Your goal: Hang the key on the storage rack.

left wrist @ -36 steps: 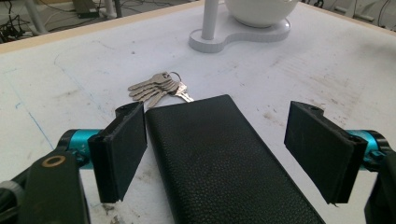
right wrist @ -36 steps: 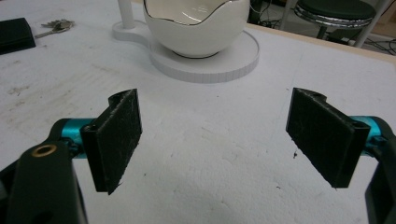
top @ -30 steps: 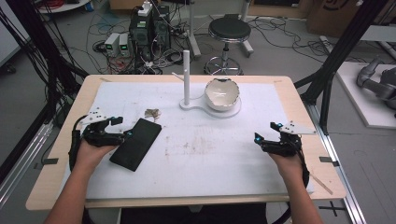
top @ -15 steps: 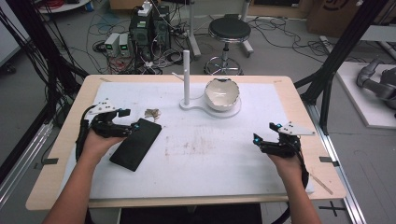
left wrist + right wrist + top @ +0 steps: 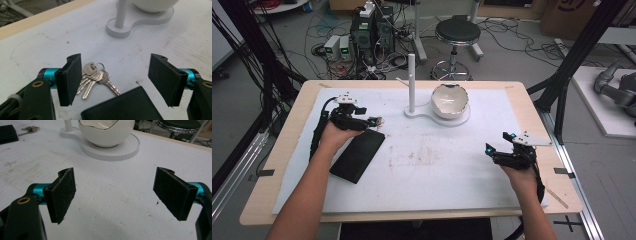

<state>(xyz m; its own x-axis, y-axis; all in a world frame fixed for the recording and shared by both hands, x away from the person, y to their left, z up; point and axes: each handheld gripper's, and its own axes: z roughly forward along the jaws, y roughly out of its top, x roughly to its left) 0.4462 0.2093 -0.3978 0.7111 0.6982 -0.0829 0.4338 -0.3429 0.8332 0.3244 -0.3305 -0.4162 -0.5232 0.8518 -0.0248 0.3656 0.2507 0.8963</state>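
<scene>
Table noted bearing wallet, bowl (on white stand), keys. Left gripper jaws spread wide, keys lying between, nearer one jaw. Right gripper jaws spread, nothing held. Risk judged: flat keys pushed aside, or wallet edge pinched, if closure is off-centre.

Left gripper jaws wide apart over white mat. Bunch of keys just beside left jaw, black wallet near, white stand base far.
</scene>
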